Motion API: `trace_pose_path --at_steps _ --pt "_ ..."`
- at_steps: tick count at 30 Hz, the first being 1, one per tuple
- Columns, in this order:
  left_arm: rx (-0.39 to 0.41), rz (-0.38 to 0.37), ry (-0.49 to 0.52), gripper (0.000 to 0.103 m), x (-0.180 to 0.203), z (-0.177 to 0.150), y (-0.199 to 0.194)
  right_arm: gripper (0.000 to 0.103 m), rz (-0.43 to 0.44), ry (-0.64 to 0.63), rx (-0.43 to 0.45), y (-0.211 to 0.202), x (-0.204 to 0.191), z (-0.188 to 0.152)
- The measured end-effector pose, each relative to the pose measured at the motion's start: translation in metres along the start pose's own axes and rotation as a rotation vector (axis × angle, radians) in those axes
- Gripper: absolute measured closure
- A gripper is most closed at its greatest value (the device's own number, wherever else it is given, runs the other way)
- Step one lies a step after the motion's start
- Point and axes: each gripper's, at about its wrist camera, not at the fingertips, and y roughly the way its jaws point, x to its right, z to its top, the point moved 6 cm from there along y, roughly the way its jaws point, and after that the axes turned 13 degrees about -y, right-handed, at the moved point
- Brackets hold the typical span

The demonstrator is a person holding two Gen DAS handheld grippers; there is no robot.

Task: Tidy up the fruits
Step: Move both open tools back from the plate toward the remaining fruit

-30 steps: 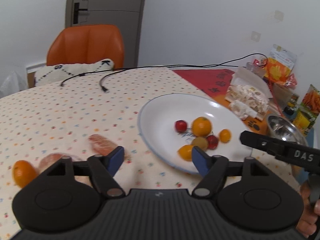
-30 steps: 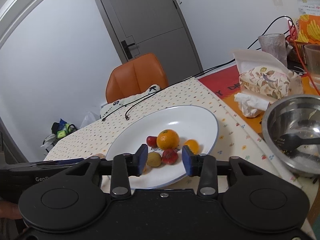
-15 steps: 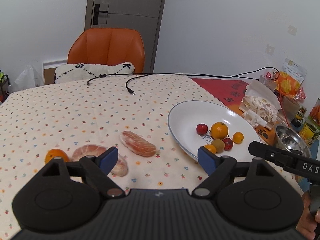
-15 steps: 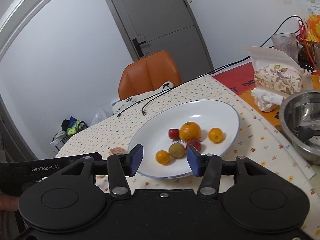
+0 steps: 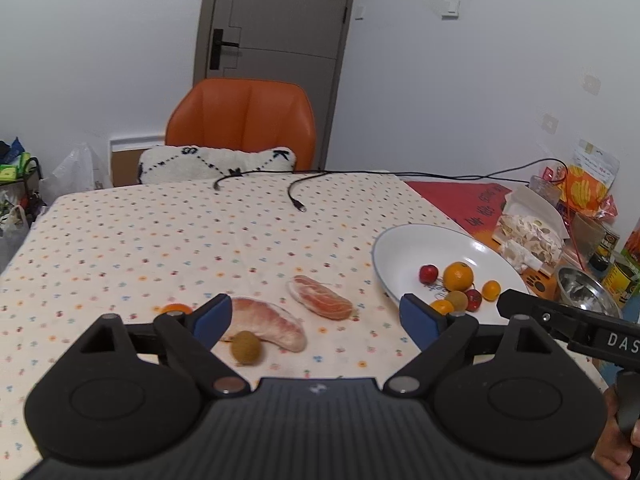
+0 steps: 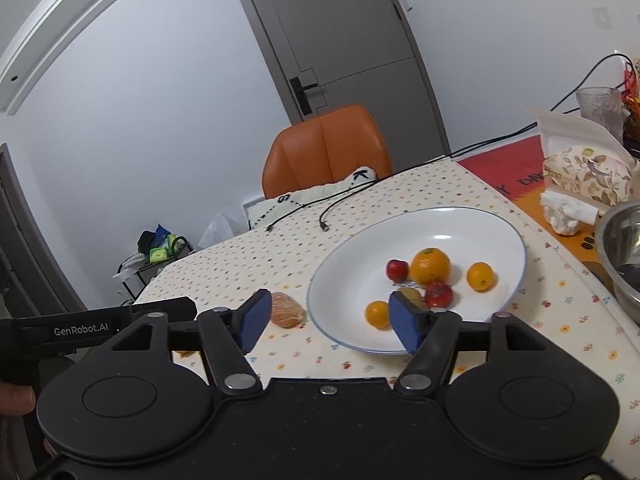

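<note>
I hold my left claw (image 5: 316,316) above the desk (image 5: 160,240), and its two blue pads are far apart with nothing between them. My right claw (image 6: 326,320) is open wide too, and it holds nothing. It hangs over the near edge of the white plate (image 6: 472,220).

The plate sits on the right side of the dotted cloth. In it I see a big orange (image 6: 430,266) in the middle. A small red fruit (image 6: 397,270) touches its left side. Another red fruit (image 6: 439,295) sits just in front of the orange. A small orange one (image 6: 481,276) lies to the right, a bit apart. One more small orange one (image 6: 377,313) lies near the front rim. A brown-green fruit (image 6: 412,293) is partly hidden behind my right claw's pad.

Some fruit is not in the plate. From the left camera I see two peeled pink slices on the cloth. The short slice (image 5: 322,302) lies near the plate. The long curved slice (image 5: 270,328) lies to its left. A round brown-green fruit (image 5: 247,348) sits in front of the long slice, close to it; I cannot tell if they touch. A small orange fruit (image 5: 176,308) peeks out behind my left claw's pad.

An orange chair (image 5: 244,120) stands at the far side of the desk. A shiny metal bowl (image 5: 584,288) sits to the right of the plate.
</note>
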Motion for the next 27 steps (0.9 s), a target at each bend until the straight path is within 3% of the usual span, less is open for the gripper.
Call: trace_pose_path --at_steps 5,10,27 --pt "0.013 0.011 -0.018 0.012 -0.013 0.003 -0.01 0.013 -0.009 -0.011 0.02 -0.002 -0.011 0.003" --pt "0.035 0.023 -0.028 0.012 -0.027 0.007 -0.021 0.005 0.003 -0.008 0.028 -0.001 -0.02 0.006" --pt "0.066 0.073 -0.103 0.011 -0.081 0.015 -0.038 0.004 0.032 -0.047 0.021 0.013 -0.052 0.009"
